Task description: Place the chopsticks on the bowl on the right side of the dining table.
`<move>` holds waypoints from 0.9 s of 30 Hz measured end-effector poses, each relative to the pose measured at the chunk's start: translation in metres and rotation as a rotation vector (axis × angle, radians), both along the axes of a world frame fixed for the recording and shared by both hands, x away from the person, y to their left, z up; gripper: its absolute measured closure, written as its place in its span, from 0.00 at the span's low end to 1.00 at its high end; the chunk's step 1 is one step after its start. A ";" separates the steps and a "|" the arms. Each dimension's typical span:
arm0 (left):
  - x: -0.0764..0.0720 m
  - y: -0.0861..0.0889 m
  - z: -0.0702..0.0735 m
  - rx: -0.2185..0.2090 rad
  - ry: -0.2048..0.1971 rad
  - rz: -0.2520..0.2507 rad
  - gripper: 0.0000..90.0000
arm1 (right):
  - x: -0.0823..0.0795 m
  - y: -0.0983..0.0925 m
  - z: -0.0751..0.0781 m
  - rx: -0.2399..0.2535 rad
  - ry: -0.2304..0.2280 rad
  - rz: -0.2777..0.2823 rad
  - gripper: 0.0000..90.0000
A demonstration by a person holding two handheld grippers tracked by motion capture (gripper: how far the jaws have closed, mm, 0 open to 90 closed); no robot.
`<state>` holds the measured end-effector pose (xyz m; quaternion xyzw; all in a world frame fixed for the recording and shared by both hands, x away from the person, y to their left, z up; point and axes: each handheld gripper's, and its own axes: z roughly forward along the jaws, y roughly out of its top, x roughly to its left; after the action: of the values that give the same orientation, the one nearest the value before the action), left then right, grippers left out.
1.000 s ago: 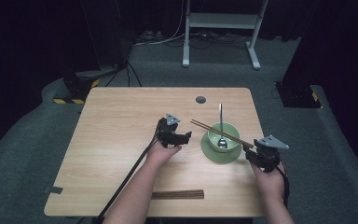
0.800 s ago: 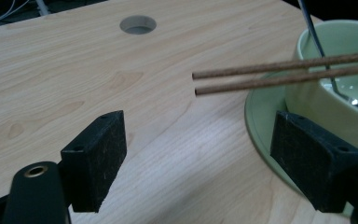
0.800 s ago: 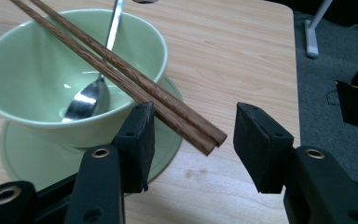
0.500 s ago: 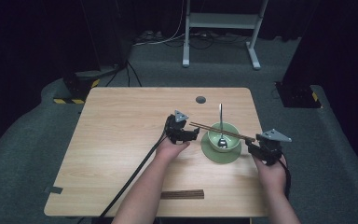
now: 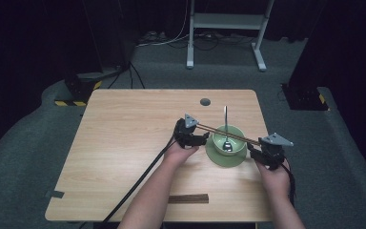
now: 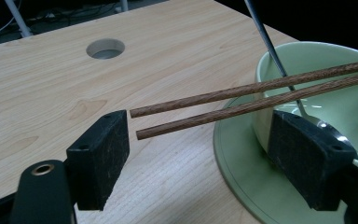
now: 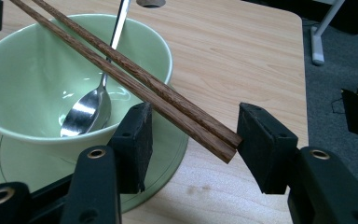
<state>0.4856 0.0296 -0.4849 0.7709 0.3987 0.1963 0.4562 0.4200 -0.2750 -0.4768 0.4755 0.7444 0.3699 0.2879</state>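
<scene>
Dark curtains and grey carpet ring a pale wooden desk (image 5: 124, 143), and everything worth placing sits relative to the green bowl (image 5: 228, 138) on its matching saucer (image 5: 226, 160). A pair of wooden chopsticks (image 5: 228, 134) lies across the bowl's rim, one end jutting past each side. A metal spoon (image 5: 225, 129) leans inside the bowl, its handle rising over the far rim.

From the high view, the left claw (image 5: 201, 139) sits just beside the bowl's left edge and the right claw (image 5: 252, 149) just beside its right edge, with a spare bundle of chopsticks (image 5: 188, 198) lying near the desk's front edge, well apart from the bowl (neither claw view takes that in).

The left claw view adds what the high view cannot resolve: the left claw (image 6: 200, 154) stands wide, the chopstick tips (image 6: 142, 122) hanging in the gap just short of one pad, touching neither.

The right claw view shows the right claw (image 7: 193, 140) partly open, the opposite chopstick ends (image 7: 228, 142) lying between its pads, very close to the right one; whether they touch it I cannot tell. The spoon's bowl (image 7: 81, 116) rests at the bottom.
</scene>
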 end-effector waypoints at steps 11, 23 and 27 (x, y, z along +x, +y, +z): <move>0.004 0.000 0.000 -0.037 -0.012 0.009 0.23 | -0.009 -0.005 0.002 0.000 -0.018 -0.029 0.49; 0.002 -0.001 -0.001 -0.047 0.012 -0.016 0.25 | -0.009 0.000 0.001 0.000 -0.014 -0.015 0.48; -0.005 -0.003 -0.001 -0.020 0.005 -0.020 0.27 | -0.010 0.003 0.001 -0.004 -0.017 0.005 0.47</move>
<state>0.4810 0.0267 -0.4855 0.7707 0.3939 0.1860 0.4650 0.4102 -0.2720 -0.4763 0.4700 0.7438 0.3733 0.2942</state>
